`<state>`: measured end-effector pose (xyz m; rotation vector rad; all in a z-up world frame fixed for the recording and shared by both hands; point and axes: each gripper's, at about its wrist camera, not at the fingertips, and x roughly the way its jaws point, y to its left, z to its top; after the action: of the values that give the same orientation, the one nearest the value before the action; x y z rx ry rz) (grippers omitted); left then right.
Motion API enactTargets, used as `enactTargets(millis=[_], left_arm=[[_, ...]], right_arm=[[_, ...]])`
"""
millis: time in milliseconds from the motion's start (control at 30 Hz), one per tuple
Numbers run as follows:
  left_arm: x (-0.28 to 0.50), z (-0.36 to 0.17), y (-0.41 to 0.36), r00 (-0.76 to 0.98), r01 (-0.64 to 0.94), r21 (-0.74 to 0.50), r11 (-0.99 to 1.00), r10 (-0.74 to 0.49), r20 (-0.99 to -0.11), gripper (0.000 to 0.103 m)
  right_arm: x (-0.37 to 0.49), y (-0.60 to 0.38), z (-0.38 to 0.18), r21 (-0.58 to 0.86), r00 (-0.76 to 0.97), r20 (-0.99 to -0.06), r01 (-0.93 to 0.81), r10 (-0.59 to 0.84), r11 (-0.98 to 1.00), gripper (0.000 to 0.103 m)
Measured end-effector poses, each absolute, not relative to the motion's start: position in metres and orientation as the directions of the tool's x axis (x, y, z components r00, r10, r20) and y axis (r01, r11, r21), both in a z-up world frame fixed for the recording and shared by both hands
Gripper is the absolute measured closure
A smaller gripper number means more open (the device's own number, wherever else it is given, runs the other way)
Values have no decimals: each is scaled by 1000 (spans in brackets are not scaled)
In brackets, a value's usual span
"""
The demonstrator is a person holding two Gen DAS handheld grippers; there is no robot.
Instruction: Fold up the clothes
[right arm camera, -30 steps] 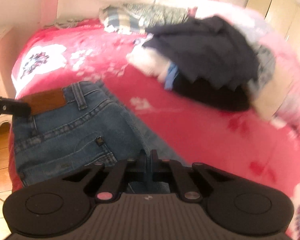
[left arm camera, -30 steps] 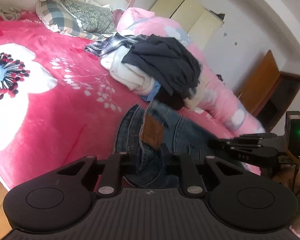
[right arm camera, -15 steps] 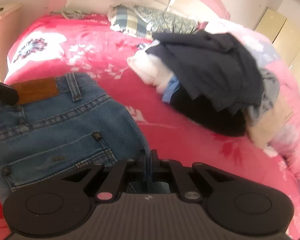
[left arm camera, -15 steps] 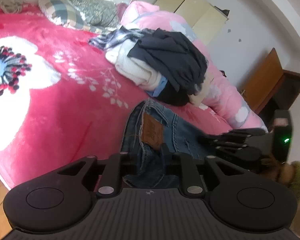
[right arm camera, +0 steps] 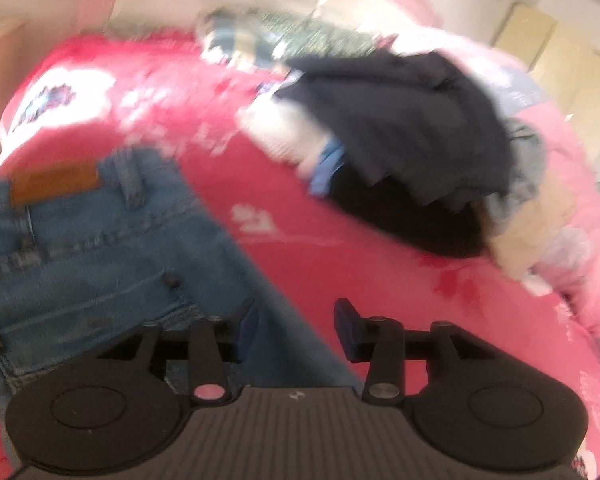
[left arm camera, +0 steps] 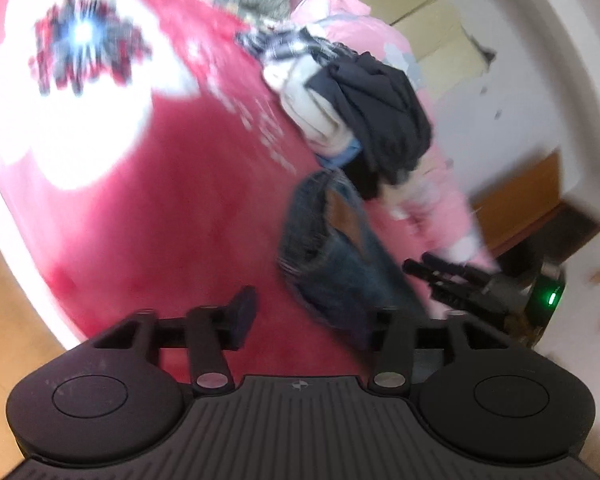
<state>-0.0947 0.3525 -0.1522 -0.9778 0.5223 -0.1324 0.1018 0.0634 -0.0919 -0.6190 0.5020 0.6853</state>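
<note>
Both jaws are opening. Left gripper (left arm camera: 308, 320) is spreading wide over the red blanket (left arm camera: 160, 220), gripping nothing. Right gripper (right arm camera: 296, 324) is parting above the jeans (right arm camera: 100, 248), pinching nothing.

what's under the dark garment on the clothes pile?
Under the dark garment: a white knit, a blue piece, black fabric and a beige item poke out. Anything deeper is covered.

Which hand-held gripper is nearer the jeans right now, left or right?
Right. The right hand-held gripper is opening directly over the jeans; the left hand-held gripper, also opening, is mostly over red blanket beside them.
</note>
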Motion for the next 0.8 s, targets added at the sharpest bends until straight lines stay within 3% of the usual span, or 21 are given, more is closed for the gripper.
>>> enactTargets(millis=[167, 300, 400, 467, 600, 800], left_arm=[[-86, -148, 346, 875, -135, -839, 527, -333, -350, 36], [-100, -122, 345, 900, -178, -720, 671, -185, -394, 36], [-105, -97, 338, 922, -166, -624, 763, -104, -373, 36], [-96, -83, 331, 934, -108, -627, 772, -138, -331, 36], [-49, -68, 299, 915, 19, -621, 783, -264, -304, 36], [38, -76, 248, 873, -14, -503, 864, -235, -428, 36]], right_arm=[[67, 25, -63, -230, 655, -575, -704, 489, 672, 58], [37, -9, -61, -129, 649, -576, -672, 496, 730, 59], [28, -38, -62, -40, 668, -589, -585, 454, 810, 59], [23, -58, -61, 38, 673, -595, -523, 440, 852, 59], [10, -79, -62, 58, 698, -592, -463, 404, 884, 59], [-3, -98, -43, -29, 761, -515, -475, 394, 880, 59]])
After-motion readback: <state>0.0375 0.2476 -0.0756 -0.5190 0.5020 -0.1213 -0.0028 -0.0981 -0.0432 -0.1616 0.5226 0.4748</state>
